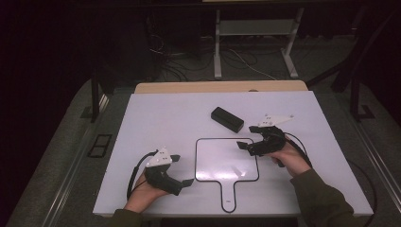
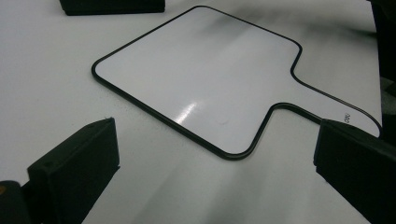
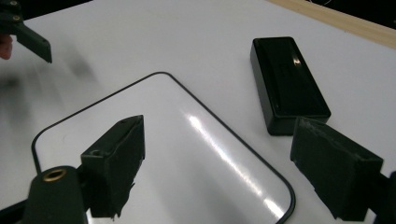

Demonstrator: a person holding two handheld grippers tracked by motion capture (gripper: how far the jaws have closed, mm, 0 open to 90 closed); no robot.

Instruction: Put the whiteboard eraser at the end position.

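Note:
A small white board (image 1: 227, 160) with a black rim and a short handle lies flat near the table's front; it also shows as the board (image 2: 201, 70) and the board (image 3: 163, 140). A black rectangular box (image 1: 227, 119) lies just behind it, seen closer as the box (image 3: 287, 84). My left gripper (image 1: 183, 170) rests left of the board, jaws wide open and empty, aimed at the board's handle side (image 2: 215, 158). My right gripper (image 1: 246, 147) hovers over the board's far right corner, open with nothing between its jaws (image 3: 224, 163).
The white tabletop (image 1: 156, 118) has a wooden strip (image 1: 217, 87) along its far edge. Beyond it are a dark floor, cables and a metal stand (image 1: 255, 42). A jaw of the left gripper (image 3: 28, 35) shows far off in the right gripper view.

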